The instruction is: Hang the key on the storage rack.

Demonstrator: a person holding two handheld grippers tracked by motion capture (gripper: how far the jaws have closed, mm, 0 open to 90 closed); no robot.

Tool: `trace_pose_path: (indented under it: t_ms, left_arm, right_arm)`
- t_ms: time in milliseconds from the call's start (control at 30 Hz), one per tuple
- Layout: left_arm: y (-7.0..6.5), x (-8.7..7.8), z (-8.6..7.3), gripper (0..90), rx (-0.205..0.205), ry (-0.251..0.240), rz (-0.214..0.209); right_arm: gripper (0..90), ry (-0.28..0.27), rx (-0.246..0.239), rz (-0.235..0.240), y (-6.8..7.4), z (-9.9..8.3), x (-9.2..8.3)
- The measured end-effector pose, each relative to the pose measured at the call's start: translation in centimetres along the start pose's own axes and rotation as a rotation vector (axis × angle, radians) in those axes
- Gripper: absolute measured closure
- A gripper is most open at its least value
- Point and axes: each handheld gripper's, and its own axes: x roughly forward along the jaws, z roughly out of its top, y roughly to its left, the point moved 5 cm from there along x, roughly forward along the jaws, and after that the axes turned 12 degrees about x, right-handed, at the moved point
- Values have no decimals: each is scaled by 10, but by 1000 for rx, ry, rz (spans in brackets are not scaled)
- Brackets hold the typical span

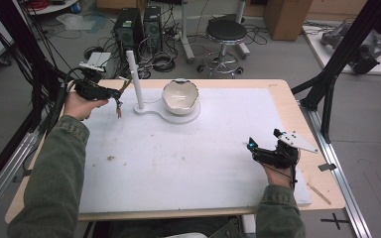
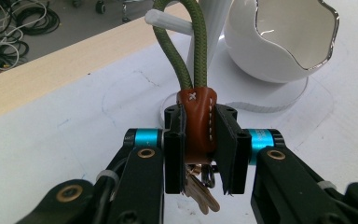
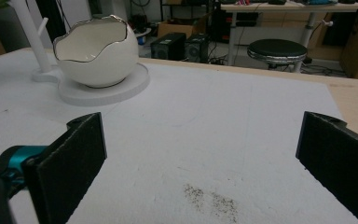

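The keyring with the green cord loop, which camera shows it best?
The left gripper view: the keyring sits close up, its brown leather tab clamped between the left gripper jaws, keys hanging below. The high view shows it small, dangling at that gripper. In the right gripper view I can't make it out.

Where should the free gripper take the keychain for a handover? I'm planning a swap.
Grip the green cord loop from above: it stands clear over the brown leather tab, which the left gripper clamps, keys dangling below.
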Motion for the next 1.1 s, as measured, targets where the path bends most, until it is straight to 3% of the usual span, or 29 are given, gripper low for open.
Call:
trace_pose_path:
  t_ms: [267, 333, 467, 567, 600, 800, 900, 1100]
  left_arm:
    - [-1, 5, -1, 732, 27, 22, 27]
    - [-2, 7, -1, 721, 29, 26, 15]
    - [-3, 9, -3, 663, -7, 21, -46]
    - [-3, 9, -1, 531, -39, 0, -56]
    - [-3, 9, -1, 441, -38, 5, -54]
    - [-4, 4, -2, 198, -35, 23, 36]
    - [-4, 3, -4, 44, -52, 1, 22]
    - [-2, -3, -10, 17, -46, -39, 95]
  right_arm:
    - [6, 1, 1, 1, 0, 0, 0]
    - [6, 4, 3, 2, 0, 0, 0]
    - [6, 2, 2, 1, 0, 0, 0]
    - [6, 1, 3, 2, -1, 0, 0]
    - [6, 1, 2, 2, -1, 0, 0]
    - [6, -1, 8, 0, -1, 0, -2]
    - [6, -2, 12, 0, 0, 0, -2]
    - [6, -6, 4, -3, -1, 0, -2]
